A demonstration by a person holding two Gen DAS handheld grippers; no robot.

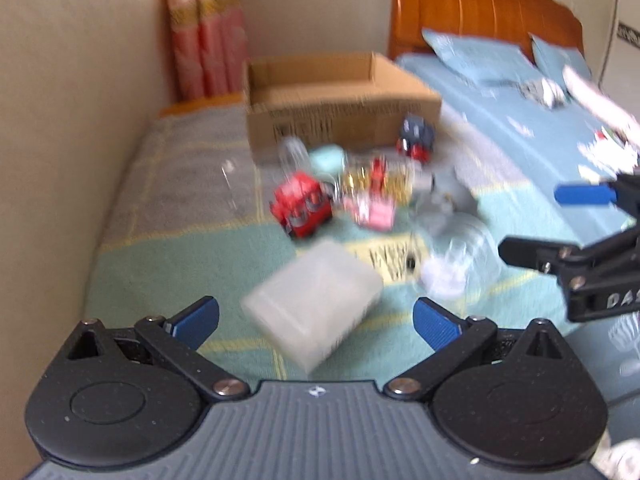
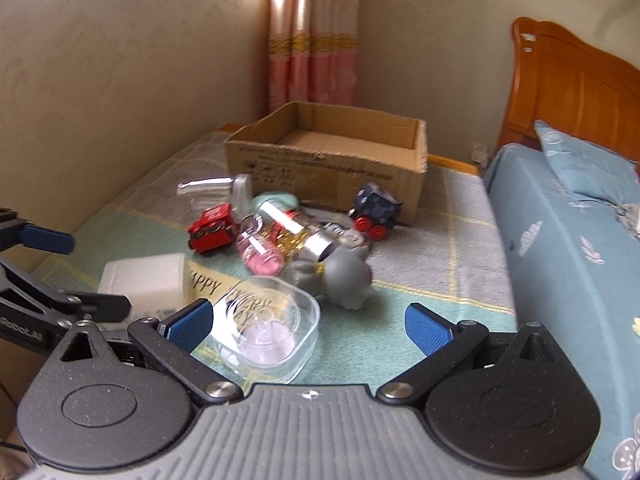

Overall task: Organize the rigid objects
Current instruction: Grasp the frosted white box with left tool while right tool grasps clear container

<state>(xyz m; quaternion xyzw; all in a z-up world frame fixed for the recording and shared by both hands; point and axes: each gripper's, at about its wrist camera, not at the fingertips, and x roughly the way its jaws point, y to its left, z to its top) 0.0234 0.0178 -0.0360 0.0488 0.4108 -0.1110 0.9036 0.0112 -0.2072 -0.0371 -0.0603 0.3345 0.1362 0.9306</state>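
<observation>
Both tools gape wide, empty: the left tool (image 1: 316,322) frames the white box (image 1: 314,306) at lower centre, probably to grab it. The right tool (image 2: 308,326) hangs over the clear tub (image 2: 268,330); the carton (image 2: 326,160) waits open above.

an open cardboard box (image 2: 326,160) sits at the back of the blanket, empty inside. before it lies a heap: red toy car (image 2: 211,230), dark blue toy car (image 2: 376,206), grey figurine (image 2: 340,276) on its side, pink bottle (image 2: 262,256). nearer, a frosted white box (image 2: 144,280) and a clear square container (image 2: 268,328).
</observation>
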